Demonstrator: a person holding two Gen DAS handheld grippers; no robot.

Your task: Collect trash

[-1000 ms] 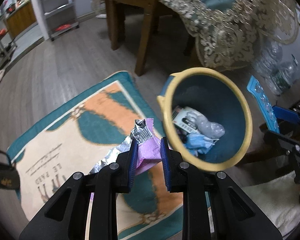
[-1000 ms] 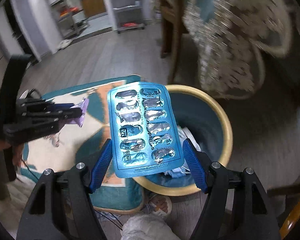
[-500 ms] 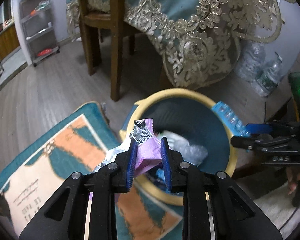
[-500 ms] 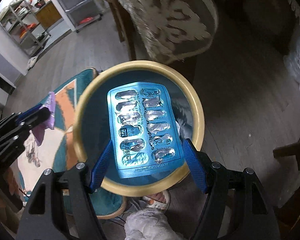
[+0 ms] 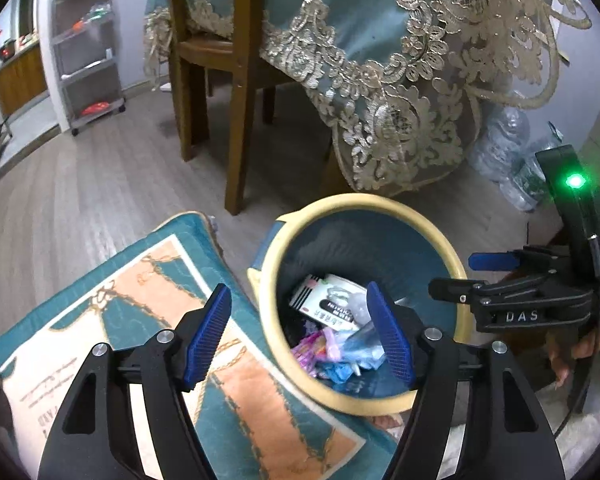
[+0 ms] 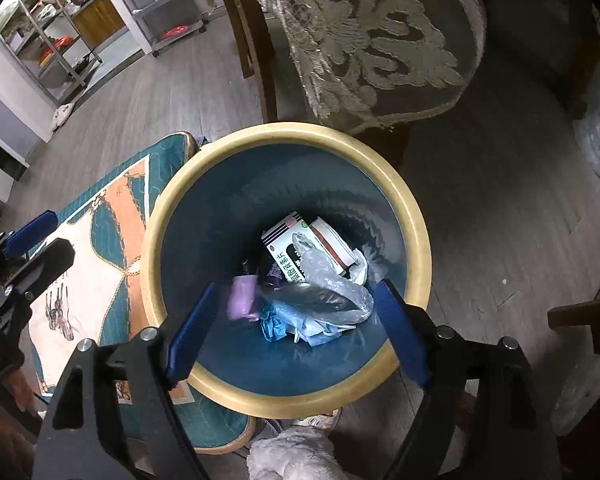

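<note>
The trash bin (image 6: 414, 216), yellow-rimmed and blue inside, stands on the floor under both grippers. My left gripper (image 5: 300, 336) hangs over its near edge (image 5: 440, 248) with jaws opening and nothing between them. My right gripper (image 6: 296, 332) is over the bin's mouth, jaws also opening and empty. It also shows at the right in the left wrist view (image 5: 460, 274). A purple wrapper (image 6: 242, 296) is blurred inside the bin. It lies among a white box (image 6: 288, 248), clear plastic (image 6: 324, 292) and blue scraps (image 5: 340, 370). I cannot pick out the blue blister pack.
A teal and orange rug (image 5: 112, 320) lies left of the bin. Behind it stand a wooden chair (image 5: 240, 128) and a table under a lace-edged cloth (image 5: 380, 92). Plastic bottles (image 5: 504, 148) sit at the right, metal shelves (image 6: 52, 48) far left.
Both grippers opened. The purple wrapper left my left gripper and the blister pack left my right one; both dropped into the bin. The right gripper sank closer to the bin.
</note>
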